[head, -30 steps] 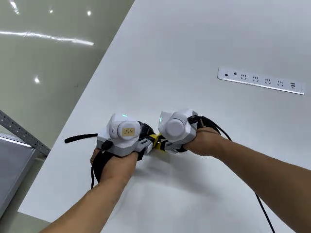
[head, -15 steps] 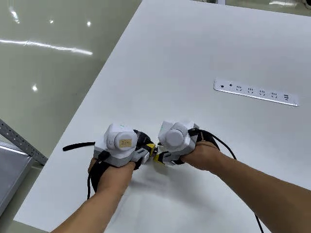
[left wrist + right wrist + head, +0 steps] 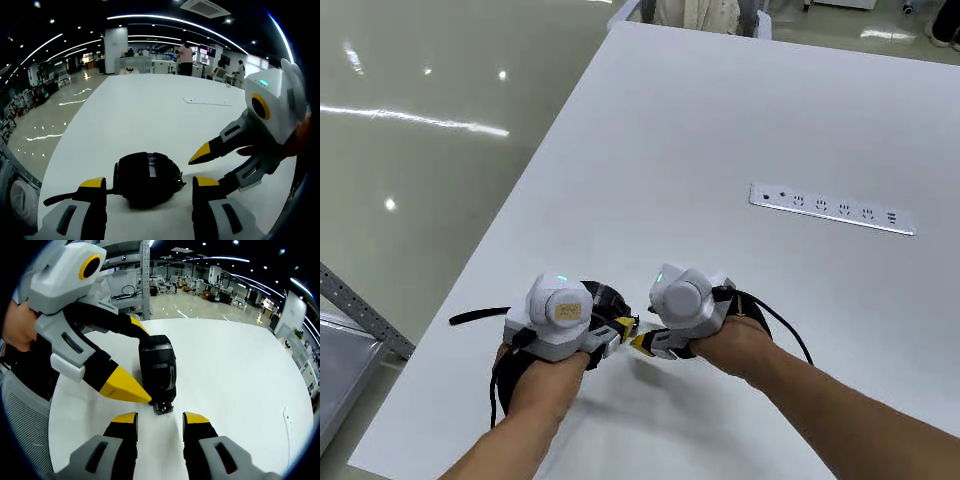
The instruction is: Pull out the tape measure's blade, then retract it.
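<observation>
Only your headset view is shifting. Your left hand-held gripper (image 3: 148,181) is straddling the black rounded tape measure (image 3: 157,367) on the white desk (image 3: 720,130), jaws apart; your right hand-held gripper (image 3: 160,416) is gaping before its blade tab (image 3: 163,408).

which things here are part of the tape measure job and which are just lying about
For the job:
- black tape measure, between the jaws of the open left gripper
- its blade hook, just ahead of the open right gripper

Just lying about:
- white power strip, farther back on the table, apart from both grippers
</observation>
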A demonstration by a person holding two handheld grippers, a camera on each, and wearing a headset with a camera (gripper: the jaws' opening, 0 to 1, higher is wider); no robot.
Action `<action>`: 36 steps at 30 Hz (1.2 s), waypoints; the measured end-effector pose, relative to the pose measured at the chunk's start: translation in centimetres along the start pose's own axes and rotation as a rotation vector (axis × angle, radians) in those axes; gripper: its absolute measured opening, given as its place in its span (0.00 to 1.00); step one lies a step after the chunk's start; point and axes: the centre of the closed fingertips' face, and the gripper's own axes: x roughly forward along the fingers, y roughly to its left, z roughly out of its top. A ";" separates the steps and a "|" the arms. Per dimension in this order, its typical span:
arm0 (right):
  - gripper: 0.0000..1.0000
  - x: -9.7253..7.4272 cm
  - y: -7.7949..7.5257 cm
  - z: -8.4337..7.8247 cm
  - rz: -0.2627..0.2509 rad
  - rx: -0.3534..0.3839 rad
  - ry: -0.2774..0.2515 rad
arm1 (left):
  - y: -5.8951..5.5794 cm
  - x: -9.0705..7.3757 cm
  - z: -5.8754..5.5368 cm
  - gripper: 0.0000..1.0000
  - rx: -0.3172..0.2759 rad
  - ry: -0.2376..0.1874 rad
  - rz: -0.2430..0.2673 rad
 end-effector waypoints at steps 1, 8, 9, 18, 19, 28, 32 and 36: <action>0.36 -0.2 0.0 0.0 -0.005 0.009 -0.005 | 0.0 -0.2 0.1 0.67 0.003 -0.001 0.001; 0.39 -1.6 0.2 0.3 -0.048 0.079 -0.039 | 0.3 -1.1 0.4 0.70 0.024 -0.004 0.006; 0.40 -1.8 0.3 0.3 -0.051 0.082 -0.041 | 0.3 -1.2 0.4 0.70 0.027 -0.003 0.004; 0.45 -3.8 0.6 0.4 -0.113 0.158 -0.069 | -0.3 -2.4 0.2 0.72 0.061 0.005 -0.017; 0.45 -4.0 0.7 0.5 -0.119 0.161 -0.072 | -0.3 -2.5 0.2 0.72 0.067 0.007 -0.017; 0.50 -5.8 1.9 0.3 -0.170 0.240 -0.094 | -0.4 -3.8 -0.6 0.73 0.081 0.012 -0.039; 0.51 -6.4 2.6 0.1 -0.187 0.264 -0.096 | -0.3 -4.4 -1.1 0.73 0.100 0.027 -0.047; 0.54 -6.9 3.2 -0.3 -0.197 0.286 -0.085 | -0.3 -4.7 -1.5 0.73 0.099 0.031 -0.050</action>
